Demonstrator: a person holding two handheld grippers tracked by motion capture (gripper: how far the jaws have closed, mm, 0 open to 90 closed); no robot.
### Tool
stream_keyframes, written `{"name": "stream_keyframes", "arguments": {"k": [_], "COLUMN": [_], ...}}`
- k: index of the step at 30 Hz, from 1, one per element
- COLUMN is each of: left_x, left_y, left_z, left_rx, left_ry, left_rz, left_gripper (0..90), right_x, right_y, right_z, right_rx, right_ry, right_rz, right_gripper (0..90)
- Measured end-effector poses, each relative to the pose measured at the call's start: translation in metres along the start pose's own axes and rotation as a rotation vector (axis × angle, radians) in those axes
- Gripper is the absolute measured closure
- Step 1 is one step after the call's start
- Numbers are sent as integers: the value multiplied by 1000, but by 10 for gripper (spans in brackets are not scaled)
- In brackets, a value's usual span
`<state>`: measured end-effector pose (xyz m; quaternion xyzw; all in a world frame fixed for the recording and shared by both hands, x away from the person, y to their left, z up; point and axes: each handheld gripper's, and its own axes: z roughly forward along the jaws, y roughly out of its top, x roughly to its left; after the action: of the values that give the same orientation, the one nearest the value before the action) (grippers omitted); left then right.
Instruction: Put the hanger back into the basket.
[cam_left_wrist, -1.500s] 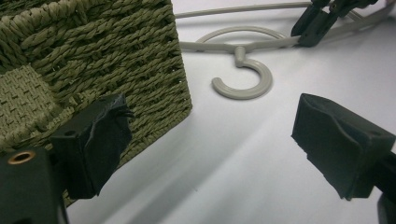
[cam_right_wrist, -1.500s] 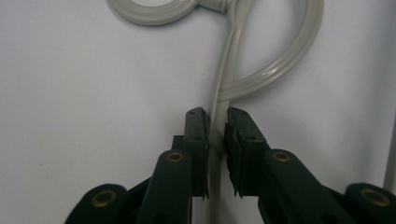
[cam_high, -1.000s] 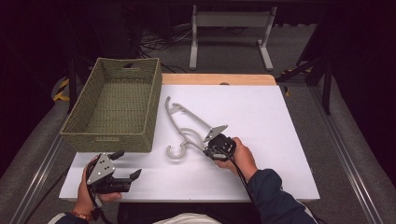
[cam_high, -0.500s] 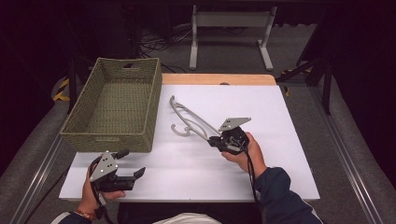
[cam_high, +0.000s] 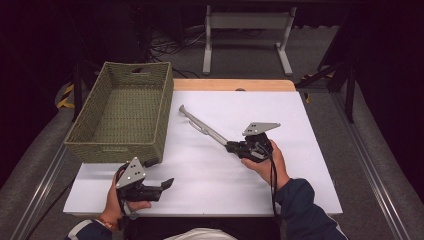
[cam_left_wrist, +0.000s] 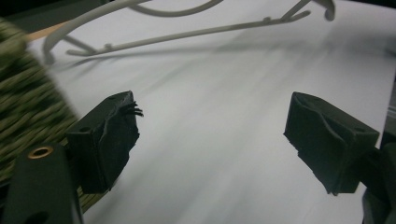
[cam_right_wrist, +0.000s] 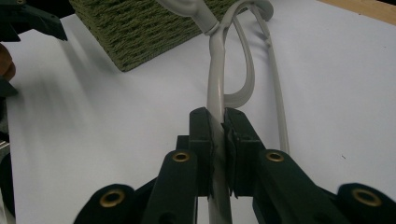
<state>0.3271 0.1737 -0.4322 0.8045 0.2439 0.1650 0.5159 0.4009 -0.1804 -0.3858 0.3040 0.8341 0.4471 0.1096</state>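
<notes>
A pale grey plastic clothes hanger (cam_high: 205, 129) is held tilted on edge above the white table sheet (cam_high: 310, 125), its far end pointing at the woven green basket (cam_high: 120, 110). My right gripper (cam_high: 234, 146) is shut on the hanger's near end; in the right gripper view the hanger (cam_right_wrist: 215, 70) rises from between the closed jaws of my gripper (cam_right_wrist: 219, 135). My left gripper (cam_high: 159, 173) sits open at the front left of the sheet, next to the basket's near corner. In the left gripper view the gripper (cam_left_wrist: 210, 130) has nothing between its jaws, with the hanger (cam_left_wrist: 187, 33) beyond.
The basket (cam_right_wrist: 140, 23) looks empty and takes up the table's left side. A wooden table edge (cam_high: 230, 84) runs along the back. A metal frame (cam_high: 247, 30) and cables stand on the floor behind. The other hand's gripper (cam_right_wrist: 37, 21) shows in the right gripper view.
My right gripper has lifted and turned the hanger from flat to on edge, and moved right and back. My left gripper has edged right.
</notes>
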Motion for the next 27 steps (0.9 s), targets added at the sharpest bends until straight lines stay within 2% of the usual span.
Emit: {"name": "stream_keyframes", "arguments": {"k": [1, 2, 3, 5, 7, 8, 13, 16, 19, 22, 23, 24, 26, 27], "left_x": [-2, -2, -6, -10, -11, -11, -6, -4, -2, 0, 1, 2, 2, 2], "left_y": [5, 5, 11, 15, 15, 13, 9, 6, 4, 5, 5, 8, 11, 15], "left_z": [8, 8, 19, 23, 23, 21, 18, 19, 25, 31, 34, 45, 51, 59], "left_rx": [2, 2, 0, 0, 3, 4, 4, 20, 40, 36, 38, 44, 40, 31], "left_ry": [-13, -13, -32, -39, -41, -44, -33, -35, -42, -46, -52, -65, -77, -97], "left_rz": [0, 0, 15, 29, 38, 36, 14, 10, -16, -32, -46, -76, -88, -110], "left_gripper": [185, 185, 185, 185, 183, 181, 181, 182, 186, 203, 214, 230, 248, 248], "right_x": [0, 0, 0, 0, -1, -2, 3, 12, 14, 14, 13, 12, 11, 11], "right_y": [0, -1, -2, -5, -9, -11, -13, -12, -11, -10, -10, -10, -9, -9], "right_z": [0, 1, 2, 7, 11, 14, 21, 27, 27, 25, 22, 20, 19, 18], "right_rx": [3, 11, 16, 43, 78, 87, 121, 159, 144, 127, 106, 97, 92, 84], "right_ry": [4, 4, 3, 2, 6, 27, 23, -14, -18, -15, -2, 7, 15, 18], "right_rz": [1, 0, -5, -5, -13, -9, -30, -92, -107, -102, -86, -75, -67, -60], "right_gripper": [827, 826, 826, 826, 825, 824, 822, 822, 823, 824, 824, 825, 825, 824]}}
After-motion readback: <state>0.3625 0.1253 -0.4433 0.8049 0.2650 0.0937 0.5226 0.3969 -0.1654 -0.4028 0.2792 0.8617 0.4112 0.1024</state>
